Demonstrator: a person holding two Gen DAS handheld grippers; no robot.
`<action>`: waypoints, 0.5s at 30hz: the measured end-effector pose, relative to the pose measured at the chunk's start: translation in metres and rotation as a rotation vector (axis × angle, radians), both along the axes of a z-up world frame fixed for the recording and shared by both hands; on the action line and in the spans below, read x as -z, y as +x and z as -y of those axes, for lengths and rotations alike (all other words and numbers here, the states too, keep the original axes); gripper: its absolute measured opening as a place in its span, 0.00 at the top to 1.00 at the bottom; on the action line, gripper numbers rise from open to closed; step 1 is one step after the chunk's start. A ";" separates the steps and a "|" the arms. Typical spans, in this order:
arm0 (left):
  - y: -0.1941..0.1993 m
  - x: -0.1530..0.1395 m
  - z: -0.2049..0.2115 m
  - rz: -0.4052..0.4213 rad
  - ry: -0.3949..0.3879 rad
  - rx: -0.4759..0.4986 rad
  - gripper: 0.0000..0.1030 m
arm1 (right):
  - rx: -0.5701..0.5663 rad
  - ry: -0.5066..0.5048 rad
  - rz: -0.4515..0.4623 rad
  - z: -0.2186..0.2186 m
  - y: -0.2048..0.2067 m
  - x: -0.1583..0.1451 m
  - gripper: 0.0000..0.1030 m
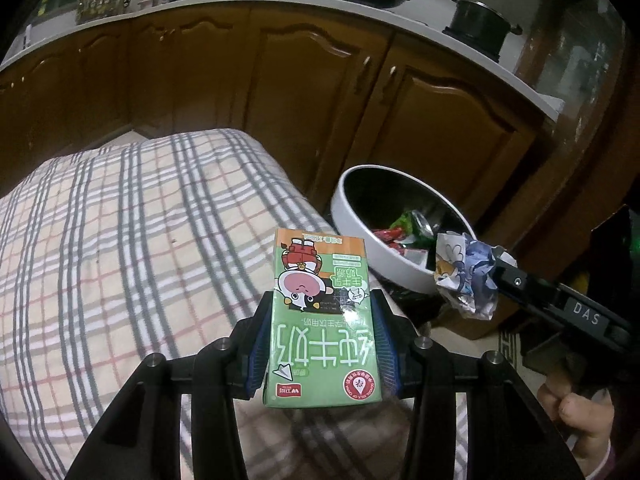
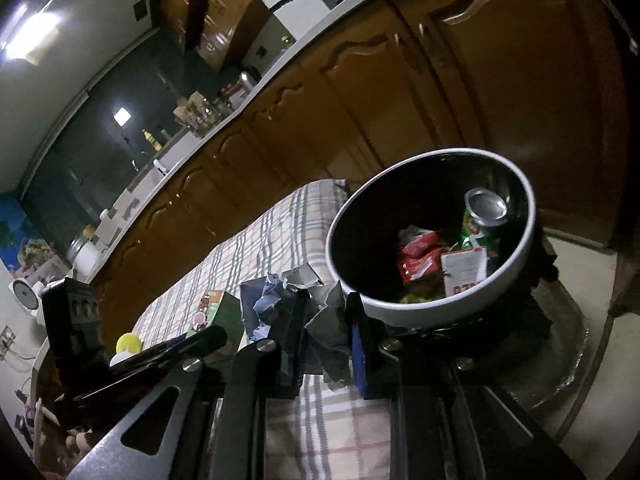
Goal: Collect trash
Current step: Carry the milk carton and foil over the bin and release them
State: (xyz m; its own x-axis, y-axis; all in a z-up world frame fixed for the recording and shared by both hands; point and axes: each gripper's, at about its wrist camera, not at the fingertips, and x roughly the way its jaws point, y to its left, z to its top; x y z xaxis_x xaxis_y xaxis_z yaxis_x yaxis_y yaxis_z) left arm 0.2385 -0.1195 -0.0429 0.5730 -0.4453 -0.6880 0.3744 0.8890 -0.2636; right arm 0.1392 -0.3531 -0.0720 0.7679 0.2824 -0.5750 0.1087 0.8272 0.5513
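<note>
milk carton [image 1: 322,320] clamped between left gripper [image 1: 320,344] jaws, upside down

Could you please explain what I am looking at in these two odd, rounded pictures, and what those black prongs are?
There is no robot here: a person holds a two-fingered grabbing tool in each hand, each carrying a wide-angle camera that looks along its fingers. The left tool's camera shows the left gripper with jaws closed on a green milk carton above a checked cloth. The other picture comes from the right gripper, whose jaws clamp a crumpled paper ball. Ahead stands a white bin already holding a can and wrappers. Kitchen cabinets stand behind.
</note>
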 end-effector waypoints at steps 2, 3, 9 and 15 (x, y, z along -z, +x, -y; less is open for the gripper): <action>-0.001 -0.002 0.005 0.005 0.003 0.008 0.57 | 0.007 0.000 0.002 0.004 -0.002 -0.001 0.82; -0.001 -0.003 0.008 0.007 0.002 0.012 0.57 | 0.013 -0.001 0.004 0.006 -0.003 -0.001 0.82; 0.001 -0.005 0.021 0.022 0.009 0.034 0.57 | 0.035 -0.009 0.011 0.018 -0.006 -0.005 0.82; 0.006 -0.008 0.030 0.031 0.021 0.048 0.57 | 0.056 -0.017 0.019 0.029 -0.010 -0.009 0.82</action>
State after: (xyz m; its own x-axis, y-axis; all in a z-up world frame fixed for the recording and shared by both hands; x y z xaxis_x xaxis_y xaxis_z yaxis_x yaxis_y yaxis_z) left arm 0.2446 -0.1497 -0.0352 0.5728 -0.4581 -0.6797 0.4244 0.8752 -0.2323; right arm 0.1297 -0.3824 -0.0635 0.7929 0.2293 -0.5646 0.1445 0.8293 0.5398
